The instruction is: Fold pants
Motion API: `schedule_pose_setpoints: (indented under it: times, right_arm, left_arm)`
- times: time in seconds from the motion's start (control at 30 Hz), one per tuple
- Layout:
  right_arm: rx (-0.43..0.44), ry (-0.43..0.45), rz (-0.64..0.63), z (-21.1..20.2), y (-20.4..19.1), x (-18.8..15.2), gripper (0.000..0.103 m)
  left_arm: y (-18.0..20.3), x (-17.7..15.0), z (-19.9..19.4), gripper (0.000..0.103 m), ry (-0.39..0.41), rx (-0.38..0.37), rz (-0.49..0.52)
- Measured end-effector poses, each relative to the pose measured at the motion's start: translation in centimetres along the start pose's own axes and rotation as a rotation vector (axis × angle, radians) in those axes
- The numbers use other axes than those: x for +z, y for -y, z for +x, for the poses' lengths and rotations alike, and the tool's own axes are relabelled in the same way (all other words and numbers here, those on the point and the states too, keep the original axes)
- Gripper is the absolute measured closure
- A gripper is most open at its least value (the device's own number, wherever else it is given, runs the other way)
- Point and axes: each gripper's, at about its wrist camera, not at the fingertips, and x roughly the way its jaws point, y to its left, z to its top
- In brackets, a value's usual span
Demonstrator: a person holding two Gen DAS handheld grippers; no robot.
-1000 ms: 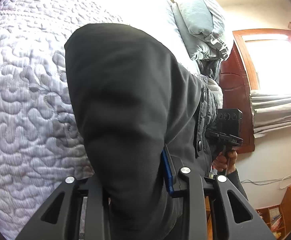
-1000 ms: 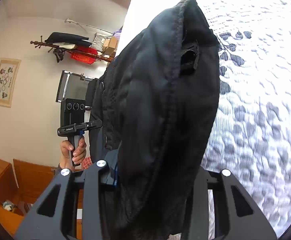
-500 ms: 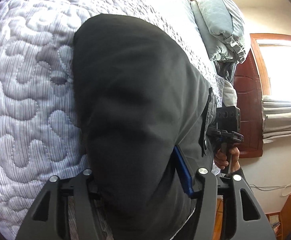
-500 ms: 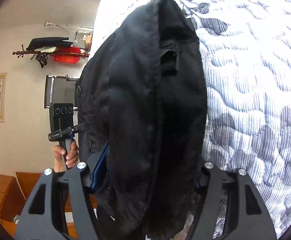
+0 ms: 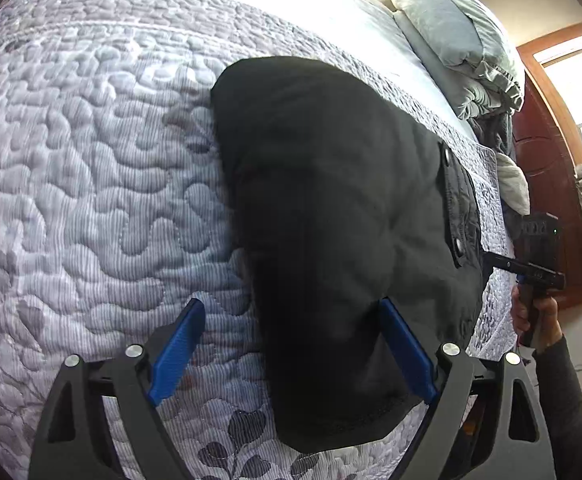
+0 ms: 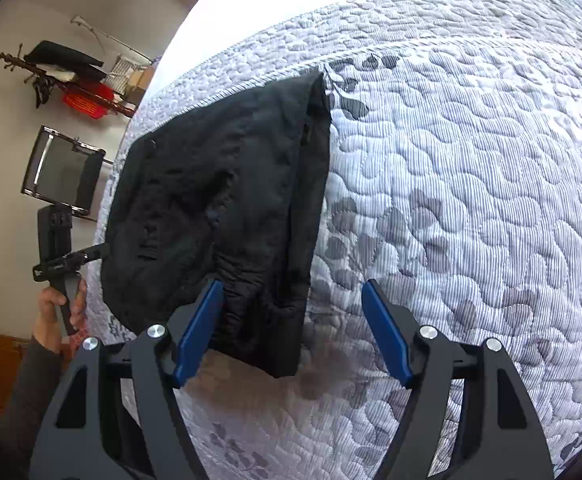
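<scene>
Folded black fabric pants (image 5: pixel 331 216) lie on the quilted grey bed (image 5: pixel 91 184), long axis running away from both tongs. Left tongs (image 5: pixel 291 348) and right tongs (image 6: pixel 291 328) gape wide, gripping nothing. The near hem apparently lies between each pair.

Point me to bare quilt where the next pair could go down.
Free: the broad quilt stretch on the far side of the black pants from the bed edge. Also bare quilt between the pants and the pillows. Crowded: the bed-edge strip, where the pants lie and both open tongs, left and right, hover.

Left gripper (image 5: pixel 291 344): jaws spread wide, pointing down. Right gripper (image 6: pixel 293 330): jaws spread wide, pointing down, nothing clamped.
</scene>
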Motion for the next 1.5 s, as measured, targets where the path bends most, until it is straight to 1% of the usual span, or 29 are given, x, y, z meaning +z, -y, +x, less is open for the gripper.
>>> schedule_pose_setpoints:
  times: [0.1,0.13,0.2,0.27,0.3,0.37,0.4,0.43,0.47,0.53,0.6,0.63,0.67,0.73,0.77,0.8,0.87,1.0,1.03,1.1,1.17,1.27,1.33,1.4,1.43,1.5]
  right_arm:
    - [-0.001,0.007,0.022,0.6,0.0,-0.2,0.028]
    - [0.008,0.011,0.036,0.4,-0.9,-0.2,0.028]
    - [0.016,0.041,0.046,-0.7,0.4,-1.5,0.028]
    - [0.025,0.100,0.060,-2.6,1.1,-2.8,0.026]
    - [0.021,0.131,0.066,-3.4,0.9,-3.3,0.024]
    - [-0.010,0.199,0.076,-5.1,0.2,-4.7,0.016]
    - [-0.028,0.227,0.083,-5.9,-0.1,-5.5,0.015]
    - [-0.042,0.251,0.092,-6.7,-0.4,-6.4,0.013]
    - [-0.050,0.263,0.100,-7.2,-0.8,-7.3,0.012]
    - [-0.093,0.288,0.113,-8.5,-2.0,-9.4,0.012]
    - [-0.133,0.324,0.089,-9.9,-3.7,-11.9,0.011]
    - [-0.164,0.358,0.076,-11.0,-4.7,-13.4,0.011]
    - [-0.193,0.391,0.066,-11.8,-5.4,-14.7,0.008]
    - [-0.239,0.442,0.040,-13.6,-7.5,-17.1,0.007]
    - [-0.253,0.457,0.026,-14.4,-8.3,-18.6,0.006]
    - [-0.272,0.463,0.012,-15.0,-9.2,-20.1,0.005]
    - [-0.299,0.488,0.001,-16.4,-10.8,-22.8,0.005]
    - [-0.281,0.528,0.012,-19.0,-13.7,-28.2,0.005]
    - [-0.284,0.544,0.005,-19.8,-14.6,-29.5,0.005]
    - [-0.277,0.587,-0.015,-21.4,-16.1,-31.9,0.004]
    - [-0.273,0.628,-0.043,-22.9,-17.7,-34.3,0.003]
    - [-0.283,0.662,-0.068,-24.9,-20.0,-37.1,0.003]
    - [-0.270,0.677,-0.085,-25.9,-21.3,-38.9,0.003]
    - [-0.286,0.687,-0.122,-26.6,-22.7,-40.5,0.003]
    - [-0.294,0.695,-0.148,-26.9,-23.5,-41.3,0.003]
    - [-0.302,0.709,-0.185,-27.5,-24.6,-42.7,0.003]
  left_arm:
    - [-0.8,-0.3,0.3,0.013,0.010,-0.020,-0.029]
    - [-0.9,-0.4,0.1,0.012,0.013,-0.026,-0.038]
    - [-1.4,-0.9,-0.5,0.013,0.018,-0.043,-0.056]
    - [-1.4,-1.5,-1.5,0.009,0.037,-0.061,-0.068]
    - [-1.4,-2.0,-2.1,0.004,0.056,-0.063,-0.069]
    - [-1.1,-3.2,-3.7,0.004,0.094,-0.064,-0.065]
    - [-0.8,-3.8,-4.4,0.004,0.096,-0.066,-0.061]
    - [-0.4,-4.5,-5.2,0.004,0.110,-0.052,-0.059]
    - [0.3,-5.3,-6.2,0.004,0.144,-0.015,-0.043]
    - [2.5,-6.9,-8.2,0.004,0.225,0.083,0.016]
    - [4.3,-8.9,-10.5,0.004,0.287,0.112,0.052]
    - [5.4,-9.8,-11.5,0.004,0.316,0.140,0.062]
    - [6.5,-10.9,-12.4,0.004,0.343,0.169,0.078]
    - [8.9,-13.3,-14.5,0.004,0.402,0.224,0.109]
    - [10.1,-14.6,-15.5,0.004,0.431,0.258,0.120]
    - [11.2,-16.1,-16.5,0.004,0.463,0.277,0.133]
    - [12.7,-18.7,-18.4,0.004,0.502,0.297,0.149]
    - [16.8,-23.8,-21.4,0.004,0.574,0.361,0.158]
    - [17.5,-25.3,-22.4,0.004,0.602,0.345,0.139]
    - [18.8,-27.7,-23.9,0.004,0.630,0.297,0.121]
    - [20.5,-30.1,-25.6,0.004,0.672,0.317,0.132]
    - [22.5,-33.4,-28.2,0.004,0.730,0.332,0.133]
    - [24.0,-35.3,-29.5,0.004,0.751,0.373,0.146]
    - [25.2,-36.9,-30.2,0.004,0.761,0.446,0.156]
    - [25.8,-37.9,-30.6,0.004,0.766,0.462,0.154]
    - [26.8,-39.5,-31.2,0.004,0.765,0.468,0.164]
